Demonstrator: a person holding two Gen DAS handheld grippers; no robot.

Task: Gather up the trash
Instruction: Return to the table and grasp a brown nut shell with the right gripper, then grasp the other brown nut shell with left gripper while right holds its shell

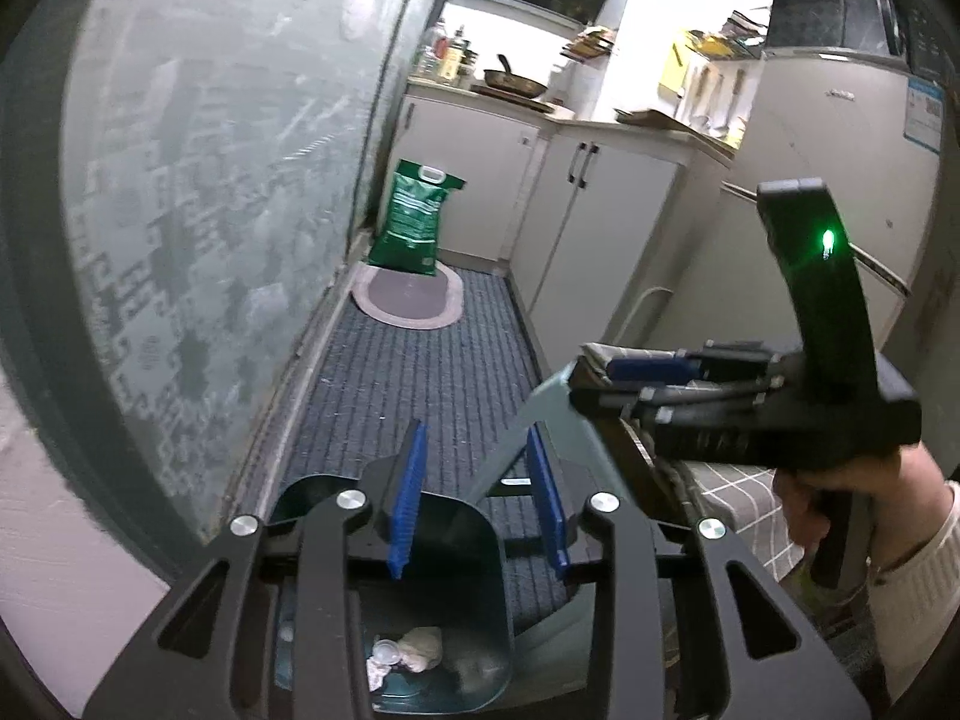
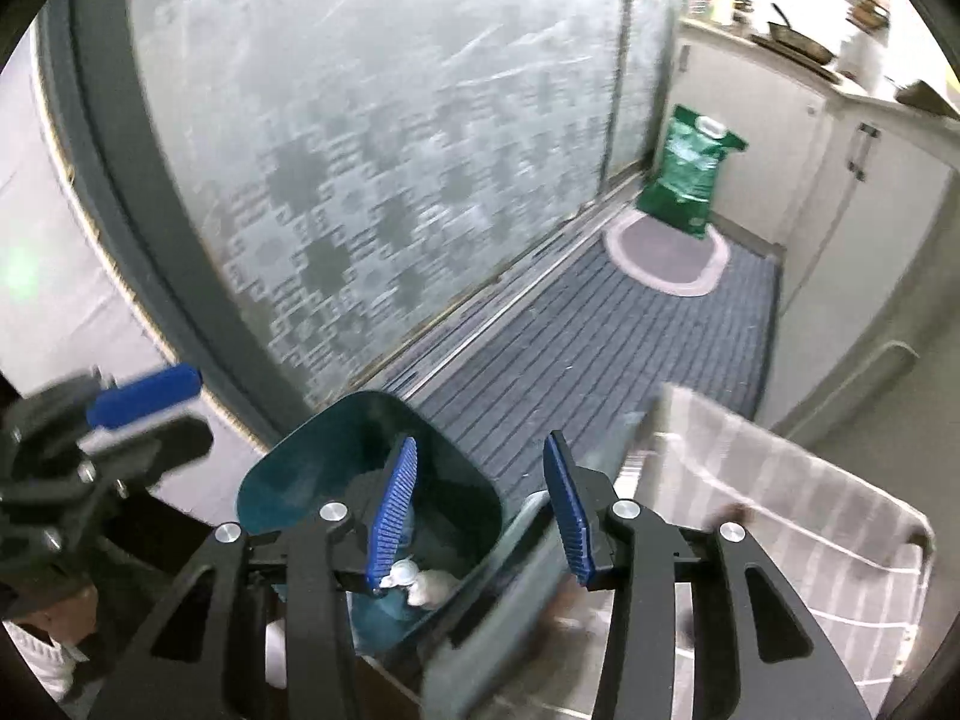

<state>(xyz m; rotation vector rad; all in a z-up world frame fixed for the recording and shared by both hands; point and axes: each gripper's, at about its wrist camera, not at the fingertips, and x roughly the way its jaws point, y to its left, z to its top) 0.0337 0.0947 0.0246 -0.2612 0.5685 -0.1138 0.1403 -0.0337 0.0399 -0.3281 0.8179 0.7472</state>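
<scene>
A dark teal trash bin (image 1: 480, 546) stands on the floor below both grippers, seen too in the right wrist view (image 2: 282, 480). Crumpled white tissue (image 1: 423, 648) and a small clear plastic cup (image 1: 384, 654) lie in its bottom, also visible in the right wrist view (image 2: 429, 588). My left gripper (image 1: 477, 504) is open and empty above the bin. My right gripper (image 2: 480, 516) is open and empty above the bin's right rim; it shows in the left wrist view (image 1: 654, 369).
A frosted glass sliding door (image 1: 210, 180) runs along the left. A grey ribbed mat (image 1: 414, 372) covers the floor, with a green sack (image 1: 414, 216) at its far end. Cabinets (image 1: 600, 222) and a fridge (image 1: 840, 192) line the right. A checked cushion (image 2: 780, 480) lies at right.
</scene>
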